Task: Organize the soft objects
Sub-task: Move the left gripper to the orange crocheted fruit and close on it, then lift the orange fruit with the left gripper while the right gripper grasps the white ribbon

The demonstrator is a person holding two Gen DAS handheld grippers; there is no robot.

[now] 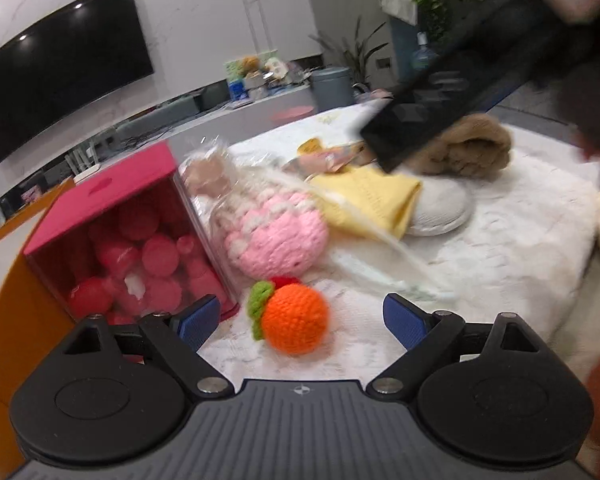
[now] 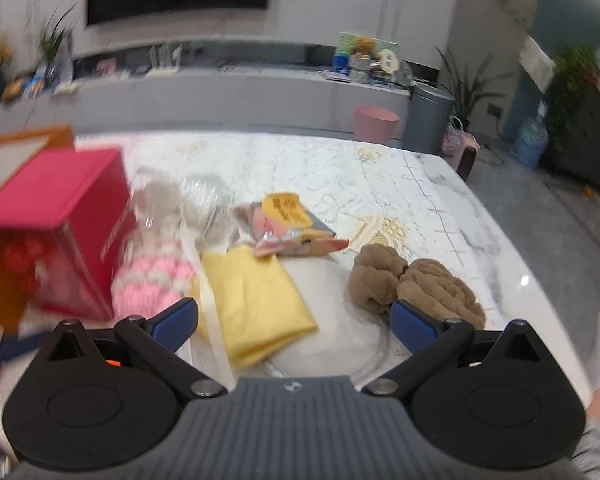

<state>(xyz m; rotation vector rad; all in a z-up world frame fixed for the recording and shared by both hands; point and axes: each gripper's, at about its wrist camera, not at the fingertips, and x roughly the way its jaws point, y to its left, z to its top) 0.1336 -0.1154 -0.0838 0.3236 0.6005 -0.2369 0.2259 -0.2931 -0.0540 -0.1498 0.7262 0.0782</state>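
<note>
Left wrist view shows the left gripper [image 1: 302, 320] spread wide around nothing, the orange crochet ball [image 1: 294, 318] lying between its fingers beside the red box [image 1: 112, 216], while the right gripper [image 2: 294, 322] gapes empty over the yellow cloth [image 2: 256, 300].

My left wrist camera sits low over the white table [image 1: 500, 240], looking along its blue fingers toward the red box [image 1: 112, 208] and orange knitted ball [image 1: 296, 316], close by. My right wrist camera looks from higher and farther back. Both share the red box [image 2: 56, 208], yellow cloth [image 2: 256, 304] and television wall.
</note>
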